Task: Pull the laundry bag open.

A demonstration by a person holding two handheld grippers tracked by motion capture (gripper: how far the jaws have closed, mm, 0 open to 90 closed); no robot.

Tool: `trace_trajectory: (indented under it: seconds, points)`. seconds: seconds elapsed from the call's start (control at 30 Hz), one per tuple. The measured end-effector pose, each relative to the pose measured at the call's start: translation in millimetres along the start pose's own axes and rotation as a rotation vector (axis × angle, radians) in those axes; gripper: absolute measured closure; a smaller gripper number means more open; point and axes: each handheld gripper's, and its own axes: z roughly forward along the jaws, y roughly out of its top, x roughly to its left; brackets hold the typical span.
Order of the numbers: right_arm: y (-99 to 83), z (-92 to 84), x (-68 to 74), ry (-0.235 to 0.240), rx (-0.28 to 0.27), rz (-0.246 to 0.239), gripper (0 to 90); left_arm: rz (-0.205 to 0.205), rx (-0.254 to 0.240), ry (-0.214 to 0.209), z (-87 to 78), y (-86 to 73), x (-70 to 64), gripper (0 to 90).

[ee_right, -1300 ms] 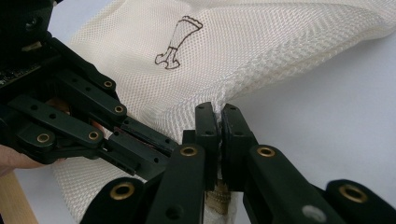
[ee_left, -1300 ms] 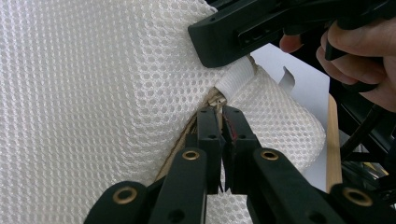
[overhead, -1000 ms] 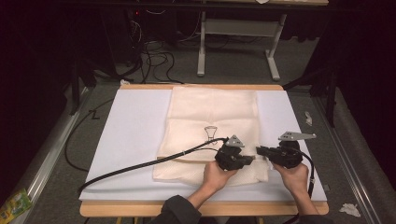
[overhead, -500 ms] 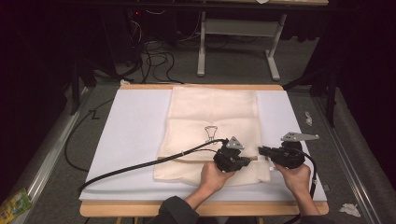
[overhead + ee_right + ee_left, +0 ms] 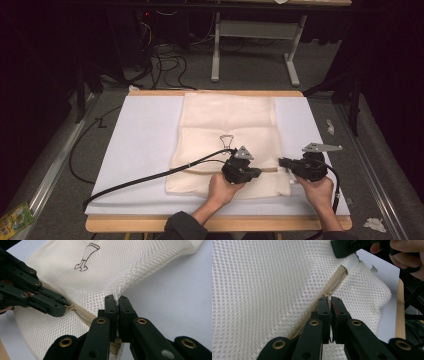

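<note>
Holding steady since a second ago, your left gripper (image 5: 330,299) fingers stay clamped on the zipper pull (image 5: 327,293), your right gripper (image 5: 116,298) at three o'clock pinching the mesh laundry bag (image 5: 105,272) edge; zipper travel hasn't begun.

Open white table (image 5: 145,145) at left of frame; mesh bag (image 5: 230,125) spread mid-frame; black cable (image 5: 150,177) trailing across lower left.
</note>
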Motion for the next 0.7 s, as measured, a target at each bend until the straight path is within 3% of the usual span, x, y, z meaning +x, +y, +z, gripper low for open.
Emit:
trace_trajectory:
  seconds: [0.7]
  points:
    - [-6.0, 1.9, -3.9, -0.01, 0.002, 0.016, 88.4, 0.002, -0.005, 0.014, -14.9, -7.8, 5.9, 86.9]
